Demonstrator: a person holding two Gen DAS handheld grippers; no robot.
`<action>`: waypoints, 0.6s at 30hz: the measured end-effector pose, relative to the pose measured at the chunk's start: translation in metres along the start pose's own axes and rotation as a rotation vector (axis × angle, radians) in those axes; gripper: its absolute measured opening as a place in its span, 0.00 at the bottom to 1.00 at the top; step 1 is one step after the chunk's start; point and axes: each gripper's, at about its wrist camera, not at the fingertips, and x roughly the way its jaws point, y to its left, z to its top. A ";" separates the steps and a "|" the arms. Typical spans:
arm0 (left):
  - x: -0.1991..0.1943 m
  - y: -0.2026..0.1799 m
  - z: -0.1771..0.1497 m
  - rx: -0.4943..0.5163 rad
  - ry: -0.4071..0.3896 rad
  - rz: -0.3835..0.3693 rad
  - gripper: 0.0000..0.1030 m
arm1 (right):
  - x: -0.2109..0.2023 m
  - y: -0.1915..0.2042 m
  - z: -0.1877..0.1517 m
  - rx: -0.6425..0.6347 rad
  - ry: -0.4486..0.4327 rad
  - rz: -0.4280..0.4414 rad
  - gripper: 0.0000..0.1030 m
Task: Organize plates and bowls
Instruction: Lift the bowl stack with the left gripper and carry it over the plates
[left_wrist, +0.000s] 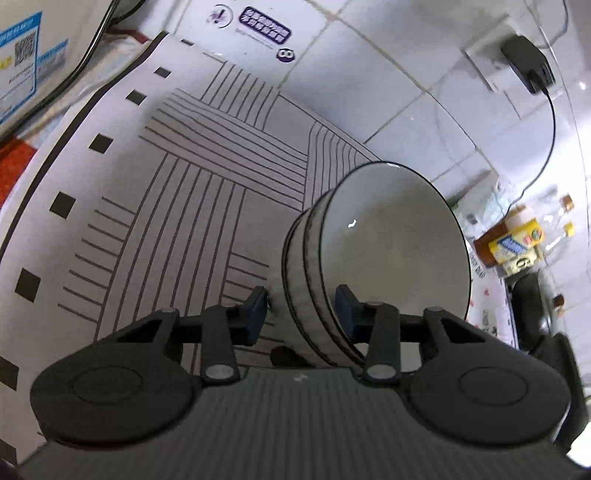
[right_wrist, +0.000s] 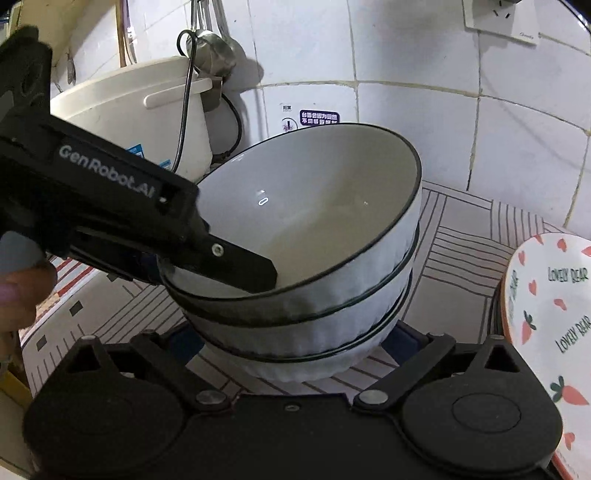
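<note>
Three white bowls with dark rims (right_wrist: 314, 221) are stacked on a striped mat (right_wrist: 461, 240). My left gripper (left_wrist: 301, 314) straddles the near rim of the stack (left_wrist: 391, 251). One blue pad is inside the top bowl and the other is outside the wall, with a thin gap showing by the outer pad. In the right wrist view its inner finger (right_wrist: 240, 264) lies over the rim. My right gripper (right_wrist: 293, 343) is wide open. Its fingers sit low on either side of the bottom bowl and do not press on it.
A plate printed with strawberries (right_wrist: 546, 314) lies at the right edge of the mat. A white rice cooker (right_wrist: 129, 110) and hanging ladles (right_wrist: 214, 51) stand behind the bowls against the tiled wall. A person's hand (right_wrist: 18, 288) holds the left gripper. A plugged socket (left_wrist: 528, 66) is on the wall.
</note>
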 end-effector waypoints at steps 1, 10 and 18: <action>0.001 0.000 0.000 -0.001 -0.009 0.001 0.38 | 0.000 0.000 0.000 -0.003 -0.001 0.001 0.98; 0.018 0.018 0.004 -0.122 -0.054 -0.085 0.50 | 0.008 0.001 -0.004 -0.054 -0.010 -0.016 1.00; 0.009 0.016 -0.005 -0.072 -0.042 -0.101 0.48 | 0.004 0.002 -0.007 -0.074 -0.016 0.007 1.00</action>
